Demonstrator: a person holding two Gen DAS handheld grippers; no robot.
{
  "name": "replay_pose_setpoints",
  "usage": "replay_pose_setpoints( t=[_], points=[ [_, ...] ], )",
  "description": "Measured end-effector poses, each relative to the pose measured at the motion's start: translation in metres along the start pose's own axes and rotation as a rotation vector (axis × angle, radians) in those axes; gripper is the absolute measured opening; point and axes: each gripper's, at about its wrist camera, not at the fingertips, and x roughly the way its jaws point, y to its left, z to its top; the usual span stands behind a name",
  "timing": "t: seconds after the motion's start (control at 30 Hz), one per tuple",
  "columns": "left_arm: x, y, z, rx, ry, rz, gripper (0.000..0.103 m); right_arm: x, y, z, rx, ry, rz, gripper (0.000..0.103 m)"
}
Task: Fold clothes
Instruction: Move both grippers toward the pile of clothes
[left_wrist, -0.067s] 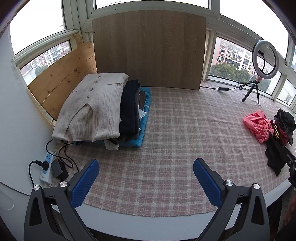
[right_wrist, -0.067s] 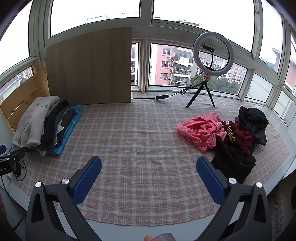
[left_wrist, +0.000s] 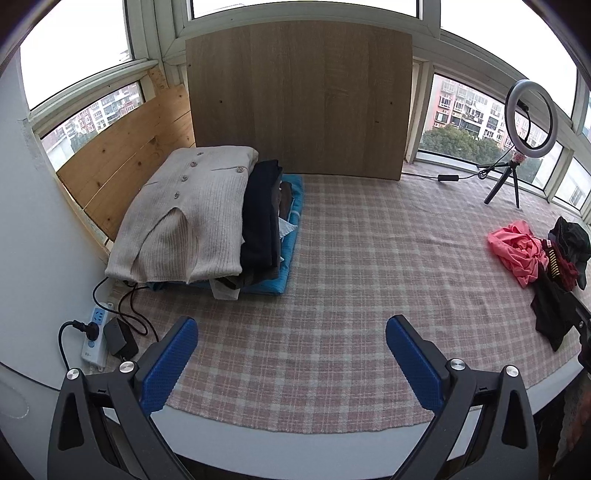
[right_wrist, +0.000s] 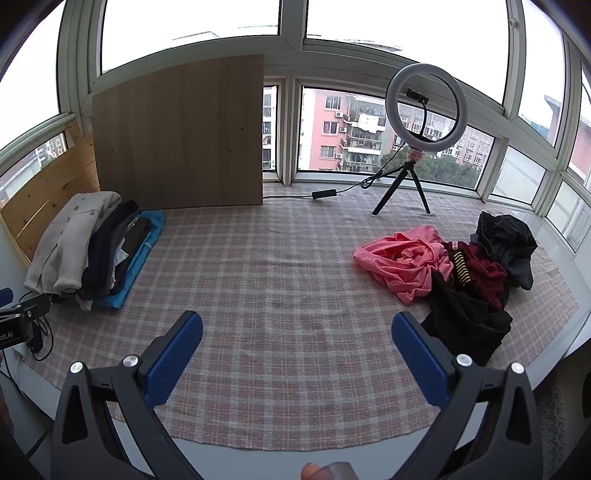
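Both the left gripper (left_wrist: 291, 354) and the right gripper (right_wrist: 297, 350) hang spread and empty over the checked cloth (right_wrist: 295, 277) – folded stack (left_wrist: 199, 218) at far left, crumpled heap (right_wrist: 443, 269) at right – so I judge the next move is a reach rightward for the pink garment (right_wrist: 402, 264).

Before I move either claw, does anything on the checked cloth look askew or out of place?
Nothing damaged or spilled. The folded stack leans, its cream cardigan sloping off the top toward the wall. The unfolded heap sprawls at the right, its black garment reaching the cloth's edge.
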Motion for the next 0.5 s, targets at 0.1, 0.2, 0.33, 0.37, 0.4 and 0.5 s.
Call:
replay_pose_setpoints(
  t=[0.1,0.2,0.33,0.37,0.4,0.5],
  points=[
    [-0.001,-0.002,0.001,0.014,-0.010,-0.008,0.102,0.002,-0.002,0.000,0.005,0.003,-0.004,0.103],
    [-0.002,-0.005,0.003,0.027,-0.019,-0.016,0.102,0.003,-0.004,-0.001,0.010,0.007,-0.008,0.103],
    [-0.003,-0.009,0.004,0.044,-0.029,-0.031,0.102,0.006,-0.007,-0.003,0.032,0.019,-0.003,0.103],
    [-0.002,-0.010,0.005,0.047,-0.028,-0.040,0.102,0.007,-0.008,-0.004,0.043,0.022,-0.001,0.103],
    [-0.002,-0.012,0.006,0.050,-0.027,-0.048,0.102,0.003,-0.012,-0.006,0.063,0.017,0.004,0.103],
    [0.001,-0.018,0.007,0.064,-0.025,-0.064,0.102,0.004,-0.015,-0.009,0.086,0.014,-0.007,0.103]
  ],
)
